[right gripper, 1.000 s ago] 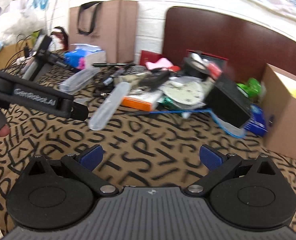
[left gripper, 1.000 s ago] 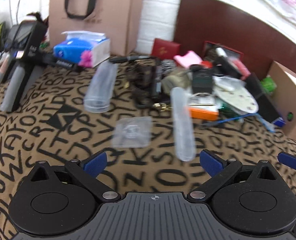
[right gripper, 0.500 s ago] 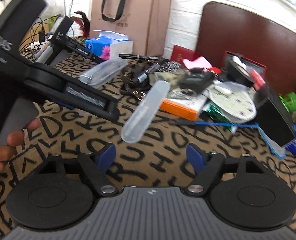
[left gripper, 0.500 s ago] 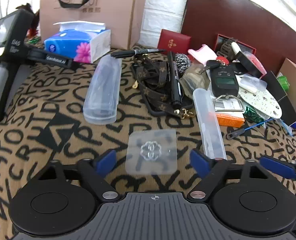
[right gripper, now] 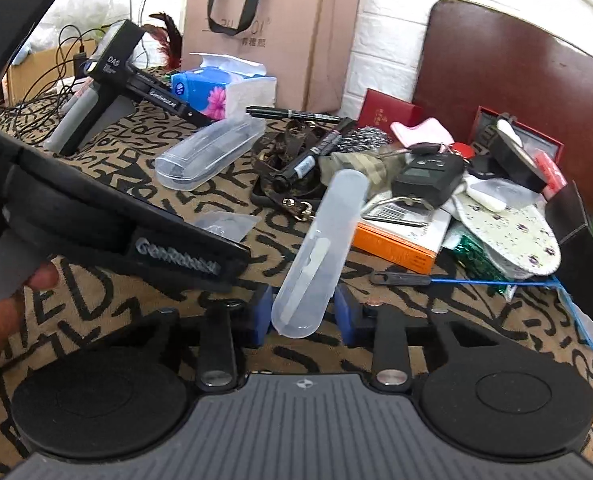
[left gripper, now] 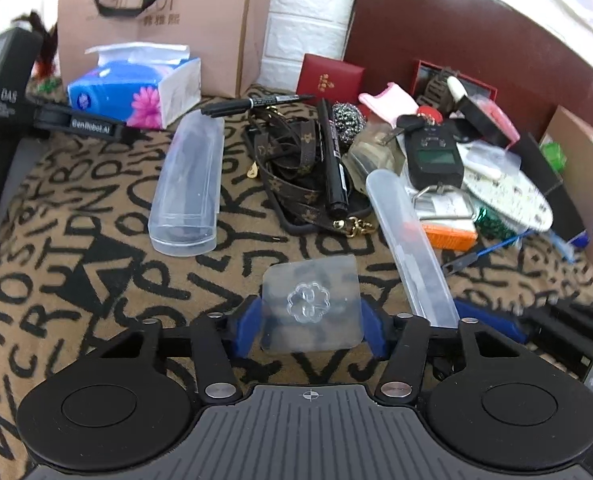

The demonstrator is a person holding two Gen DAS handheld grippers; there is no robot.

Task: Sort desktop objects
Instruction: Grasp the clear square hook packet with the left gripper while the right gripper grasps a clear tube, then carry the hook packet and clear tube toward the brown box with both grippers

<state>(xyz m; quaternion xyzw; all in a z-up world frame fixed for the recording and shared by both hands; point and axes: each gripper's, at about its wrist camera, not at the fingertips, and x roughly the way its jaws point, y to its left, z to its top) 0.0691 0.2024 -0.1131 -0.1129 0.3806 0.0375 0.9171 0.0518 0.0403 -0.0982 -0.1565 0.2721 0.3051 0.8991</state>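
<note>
A clear square stick-on hook pad (left gripper: 310, 300) with a clover shape lies flat on the letter-print cloth. My left gripper (left gripper: 311, 330) is over its near half, jaws closing, and the blue pads (left gripper: 251, 326) touch both side edges of the pad. A frosted plastic tube (right gripper: 328, 232) lies slanted, its far end against the pile; it also shows in the left wrist view as the tube (left gripper: 408, 236). My right gripper (right gripper: 302, 316) straddles the tube's near end with jaws closing, a thin gap still showing at the right pad.
A clear glasses case (left gripper: 188, 192), a blue tissue pack (left gripper: 132, 88) and a brown paper bag (left gripper: 156, 20) stand behind. Black markers, a patterned strap (left gripper: 292, 168) and a pile of small items fill the right, beside a cardboard box (left gripper: 584, 188). A spare gripper (left gripper: 0, 120) lies left.
Both grippers have come forward and lower over the cloth. The left jaws have narrowed onto the hook pad, and the right jaws have narrowed around the tube's near end.
</note>
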